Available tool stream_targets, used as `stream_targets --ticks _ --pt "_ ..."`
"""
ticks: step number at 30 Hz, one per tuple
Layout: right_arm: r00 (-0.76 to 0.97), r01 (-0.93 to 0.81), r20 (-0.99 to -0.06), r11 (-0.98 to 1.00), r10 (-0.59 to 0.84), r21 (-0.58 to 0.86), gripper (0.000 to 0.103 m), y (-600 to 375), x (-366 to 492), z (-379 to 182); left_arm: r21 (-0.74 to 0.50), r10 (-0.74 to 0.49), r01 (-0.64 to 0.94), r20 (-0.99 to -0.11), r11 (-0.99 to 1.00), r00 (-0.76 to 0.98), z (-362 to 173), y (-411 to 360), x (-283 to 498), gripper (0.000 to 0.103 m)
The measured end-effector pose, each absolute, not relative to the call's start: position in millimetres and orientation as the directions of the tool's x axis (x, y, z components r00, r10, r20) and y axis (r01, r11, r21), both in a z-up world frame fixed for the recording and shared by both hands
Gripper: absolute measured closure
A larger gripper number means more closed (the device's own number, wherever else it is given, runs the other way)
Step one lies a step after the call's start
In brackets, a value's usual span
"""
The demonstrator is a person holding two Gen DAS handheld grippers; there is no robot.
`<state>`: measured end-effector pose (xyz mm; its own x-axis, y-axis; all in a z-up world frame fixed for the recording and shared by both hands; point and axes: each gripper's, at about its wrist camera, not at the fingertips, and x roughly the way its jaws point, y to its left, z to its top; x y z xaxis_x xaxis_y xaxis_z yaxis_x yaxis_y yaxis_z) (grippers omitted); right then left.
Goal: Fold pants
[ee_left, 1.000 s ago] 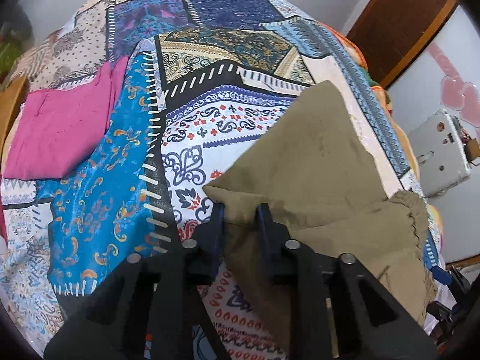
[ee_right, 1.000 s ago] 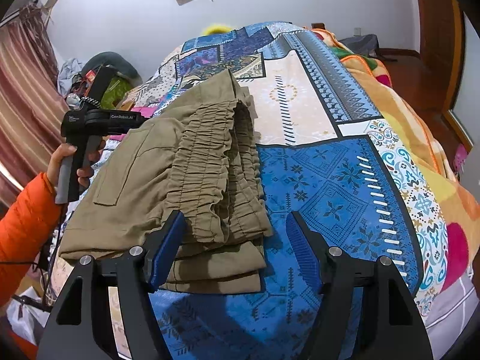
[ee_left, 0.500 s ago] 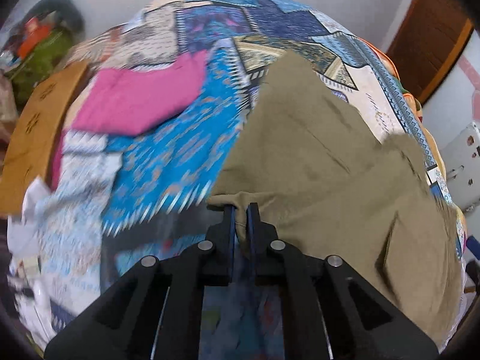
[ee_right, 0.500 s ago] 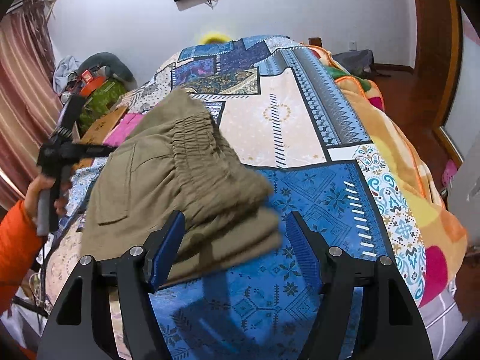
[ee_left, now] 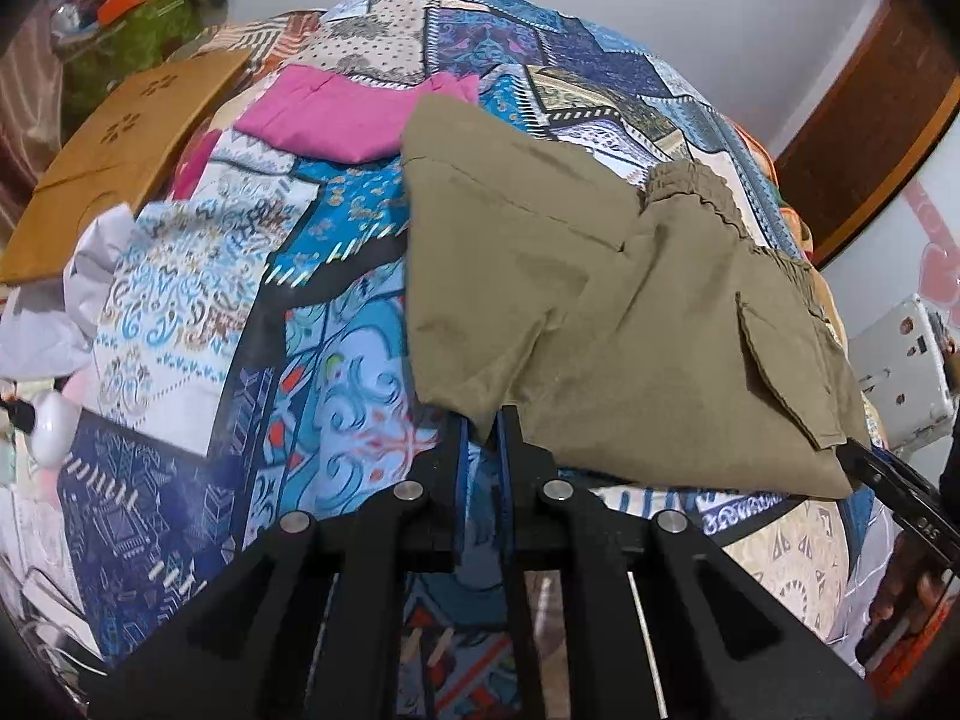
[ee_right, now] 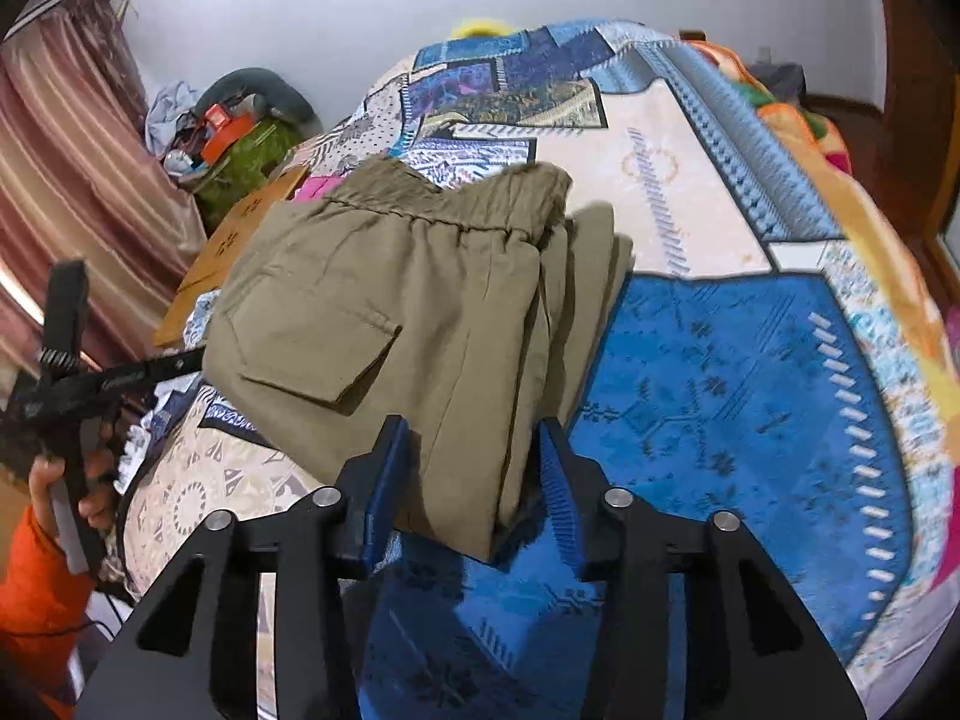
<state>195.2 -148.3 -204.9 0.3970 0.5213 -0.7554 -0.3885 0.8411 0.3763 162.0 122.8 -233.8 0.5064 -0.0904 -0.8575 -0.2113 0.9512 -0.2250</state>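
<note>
Olive pants [ee_right: 384, 300] lie folded on the patchwork bedspread [ee_right: 738, 396], back pocket up, elastic waistband at the far end. My left gripper [ee_left: 480, 426] is shut on the pants' near corner [ee_left: 474, 396], and the cloth tip sits pinched between its fingers. In the right wrist view that gripper [ee_right: 189, 360] shows at the left, held by a hand in an orange sleeve [ee_right: 36, 588]. My right gripper [ee_right: 474, 456] straddles the near edge of the folded stack. Its jaws are closing, with a thin dark gap still showing at the right pad [ee_right: 555, 480].
A pink garment [ee_left: 342, 120] lies beyond the pants. A wooden board [ee_left: 126, 144] leans at the bed's left side, with a clutter pile [ee_right: 234, 132] and a curtain [ee_right: 66, 180] behind. A white machine [ee_left: 900, 372] stands off the bed's right.
The left gripper closed on the pants' corner and carried it sideways across the bed, so the pocket side now faces up. The right jaws narrowed around the stack's near edge.
</note>
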Motion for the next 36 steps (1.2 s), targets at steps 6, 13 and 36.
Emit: stream_targets --ticks 6,13,36 --pt "0.426 -0.403 -0.759 0.854 0.493 0.329 0.064 -145 199 -208 -0.142 0.006 -0.274 -0.878 0.951 0.479 -240 139 158 0.09" --pt "0.461 -0.392 -0.781 0.886 0.422 0.247 0.065 -153 213 -207 -0.174 -0.043 -0.225 -0.869 0.959 0.492 -224 152 150 0.09" --pt "0.468 -0.38 -0.786 0.895 0.404 0.233 0.064 -164 216 -198 -0.031 0.042 -0.143 -0.874 0.989 0.484 -226 145 194 0.067"
